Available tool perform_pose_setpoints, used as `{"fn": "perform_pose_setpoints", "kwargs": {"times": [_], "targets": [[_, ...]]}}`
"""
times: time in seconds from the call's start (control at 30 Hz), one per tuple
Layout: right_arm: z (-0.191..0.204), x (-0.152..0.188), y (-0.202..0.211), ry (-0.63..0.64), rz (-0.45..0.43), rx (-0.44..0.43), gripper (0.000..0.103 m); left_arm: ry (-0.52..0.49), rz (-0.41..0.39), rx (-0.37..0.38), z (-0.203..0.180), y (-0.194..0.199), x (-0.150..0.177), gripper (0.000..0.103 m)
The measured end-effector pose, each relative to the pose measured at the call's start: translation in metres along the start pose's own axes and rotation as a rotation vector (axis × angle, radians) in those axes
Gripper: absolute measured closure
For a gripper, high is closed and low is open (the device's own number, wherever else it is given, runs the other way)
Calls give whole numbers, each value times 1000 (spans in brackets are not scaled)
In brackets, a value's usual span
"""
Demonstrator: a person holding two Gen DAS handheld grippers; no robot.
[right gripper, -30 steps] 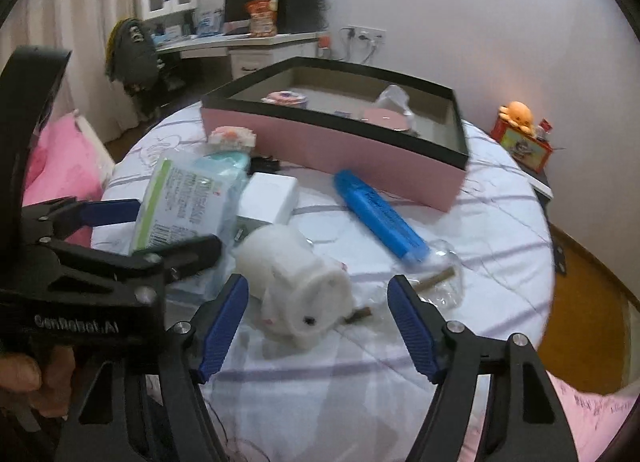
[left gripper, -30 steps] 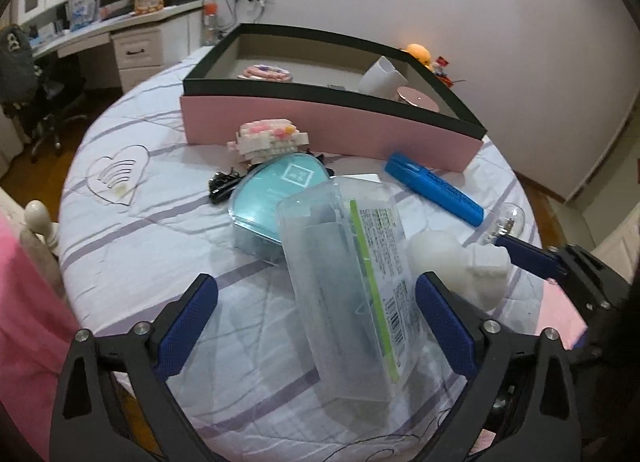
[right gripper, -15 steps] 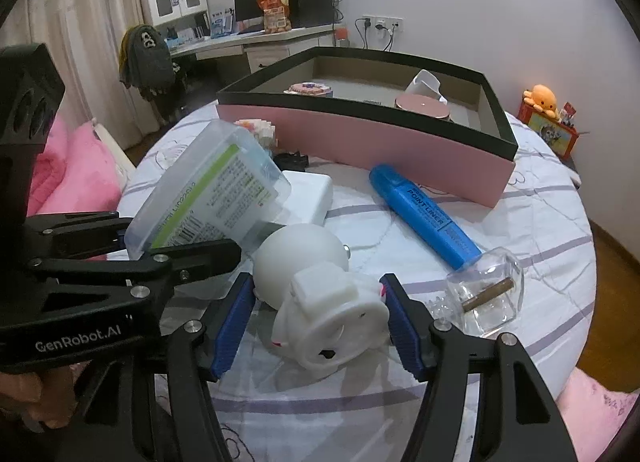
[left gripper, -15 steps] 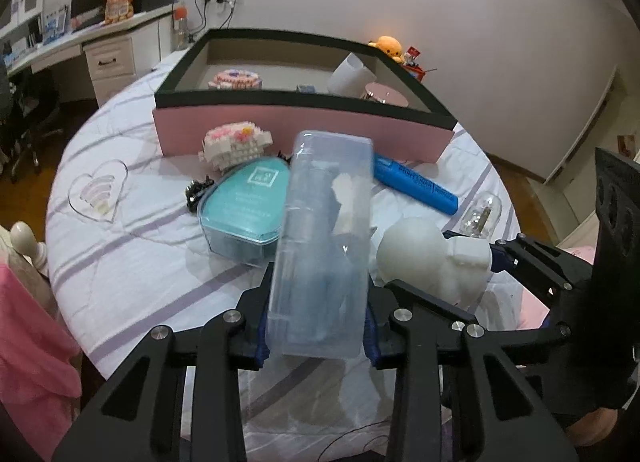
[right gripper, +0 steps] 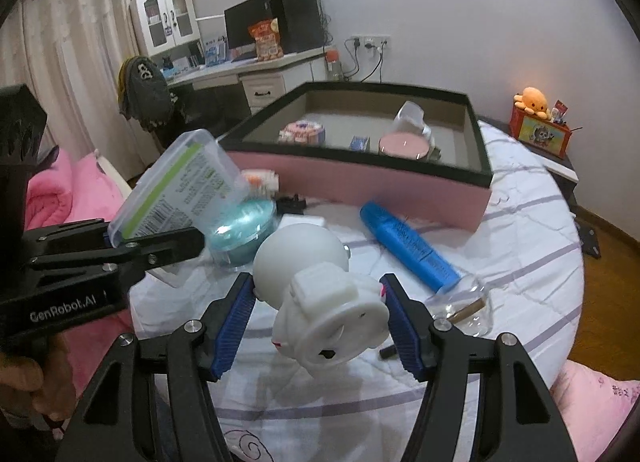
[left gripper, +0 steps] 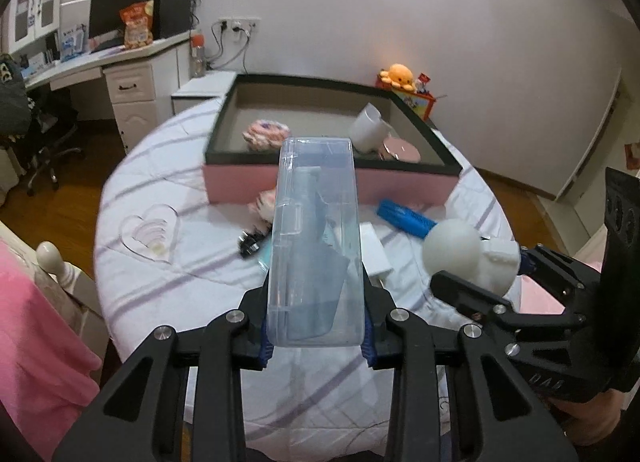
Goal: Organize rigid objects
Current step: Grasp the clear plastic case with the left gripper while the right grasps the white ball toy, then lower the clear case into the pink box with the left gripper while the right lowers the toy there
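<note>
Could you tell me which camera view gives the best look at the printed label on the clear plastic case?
The right wrist view: the clear plastic case shows its green and white label with barcode side-on, held in the left gripper. The left wrist view shows the case from its unlabelled clear face, contents visible through it, label hidden.

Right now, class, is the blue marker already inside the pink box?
No: the blue marker lies on the striped cloth in front of the pink box, outside its wall.

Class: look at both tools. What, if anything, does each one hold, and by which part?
Left tool: clear plastic case, gripped by its long sides near the bottom end. Right tool: white toy figure, gripped across its body.
</note>
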State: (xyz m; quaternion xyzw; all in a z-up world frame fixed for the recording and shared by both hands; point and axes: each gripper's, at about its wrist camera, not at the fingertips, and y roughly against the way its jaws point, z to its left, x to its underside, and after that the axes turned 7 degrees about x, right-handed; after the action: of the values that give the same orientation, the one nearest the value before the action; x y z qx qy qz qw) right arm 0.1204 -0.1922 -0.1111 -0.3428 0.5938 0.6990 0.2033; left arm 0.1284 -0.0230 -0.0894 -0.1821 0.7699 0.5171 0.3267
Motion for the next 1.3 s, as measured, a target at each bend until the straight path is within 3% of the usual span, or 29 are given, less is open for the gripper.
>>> {"fn": "perform_pose_setpoints", "kwargs": {"times": [0.4,0.63,0.9,1.17,1.2,1.27,1.3], "targets": [[0,-65,5,28,-94,37,38,-35,-83,-31,14,5,-55,70],[-12,-111,-22,30,-116,74,38,-61,-101,-64,26,-26,-108,70],[-46,-160,-90,-30,-51,119,38,-78,-43,-86,36,-95,-158,70],[-77,-177,-154,-83,73,178,38,-88,51,-96,36,-149,-176,69],[-78,-177,-159,-80,85,185,38,-92,53,-110,36,-152,-176,68],[-79,-176,-163,-74,94,204,38,-101,55,-127,35,-154,-178,55],[-79,-177,-163,-73,95,210,37,-108,50,-144,33,-153,-179,40]]}}
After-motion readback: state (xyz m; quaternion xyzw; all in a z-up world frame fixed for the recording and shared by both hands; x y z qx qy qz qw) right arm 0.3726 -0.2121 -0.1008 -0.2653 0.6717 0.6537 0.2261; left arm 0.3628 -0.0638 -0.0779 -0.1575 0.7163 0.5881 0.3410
